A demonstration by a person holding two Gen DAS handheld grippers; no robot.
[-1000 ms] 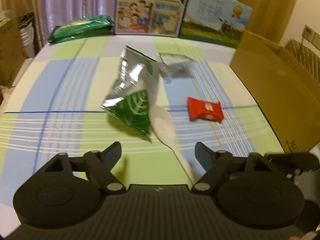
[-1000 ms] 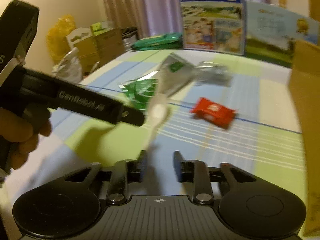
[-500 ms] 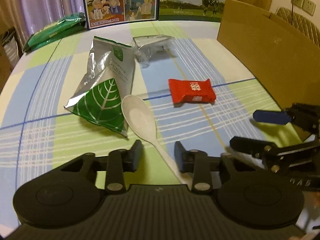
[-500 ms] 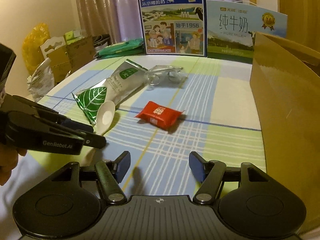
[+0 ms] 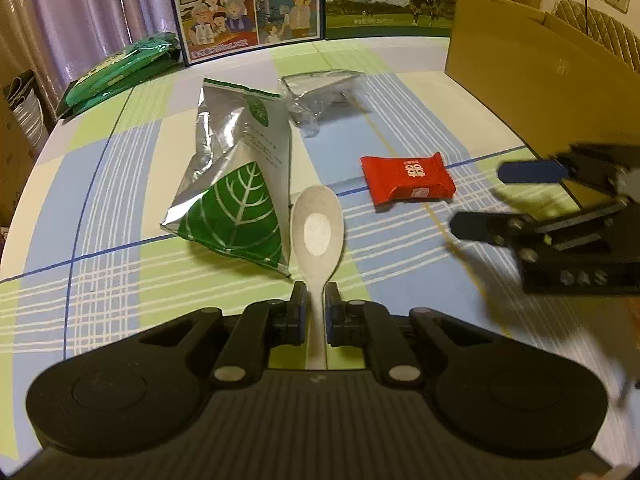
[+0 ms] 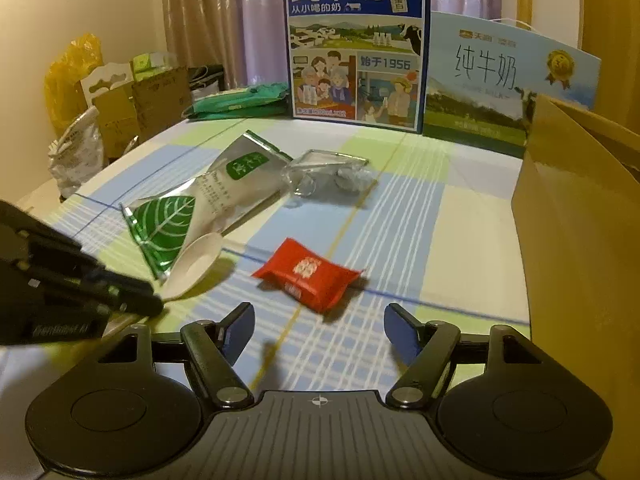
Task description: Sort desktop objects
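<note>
The left gripper point(image 5: 316, 306) was clamped on the handle of a white spoon point(image 5: 318, 228), its bowl beside a silver-green foil pouch point(image 5: 236, 184) on the checked tablecloth point(image 5: 120, 200). The right gripper point(image 6: 319, 330) stood apart before a red wrapper point(image 6: 310, 274). Only the right view showed the cardboard box point(image 6: 580, 216) wall's glossy face; its interior was hidden.

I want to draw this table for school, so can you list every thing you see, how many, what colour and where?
spoon: 1, white, near edge, handle in left gripper
leaf pouch: 1, silver and green, beside spoon
red packet: 1, red, table middle
clear bag: 1, see-through, behind leaf pouch
green packs: stack, green, far left corner
milk boxes: 2, blue, back edge
cardboard box: 1, brown, right side
tablecloth: 1, blue-green-white checks
left gripper: black, shut on spoon
right gripper: black, open, near red packet
</note>
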